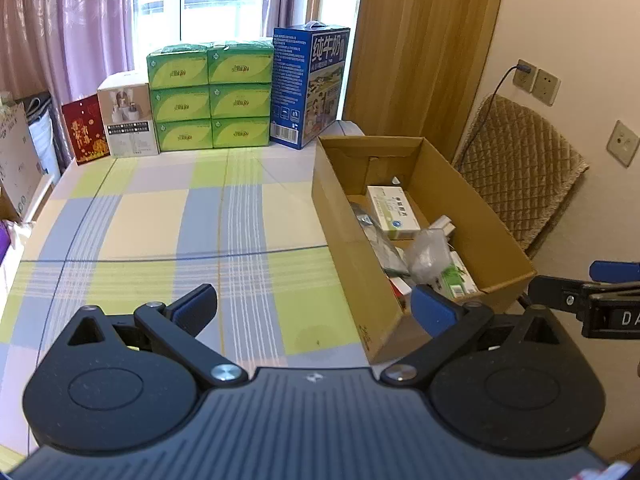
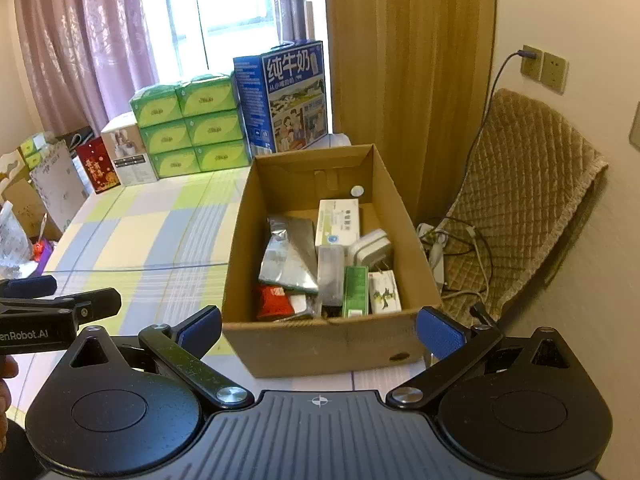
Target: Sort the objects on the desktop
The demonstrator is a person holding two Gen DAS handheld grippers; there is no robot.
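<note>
Both grippers empty, sorting apparently finished.
We hold the left gripper (image 1: 314,306) spread wide over the bare checked tablecloth (image 1: 160,216); our right gripper (image 2: 319,332), equally released, hovers before the cardboard box (image 2: 320,344) at the table's right edge, where the medicine packets (image 2: 336,220) sit gathered.

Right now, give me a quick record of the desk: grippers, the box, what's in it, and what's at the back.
left gripper: open, holding nothing, over the checked tablecloth
right gripper: open, holding nothing, at the box's near wall
cardboard box: open top, on the table's right side
box contents: white medicine box, silver pouch, green carton, red packet
back of table: stacked green tissue boxes, blue milk carton
</note>
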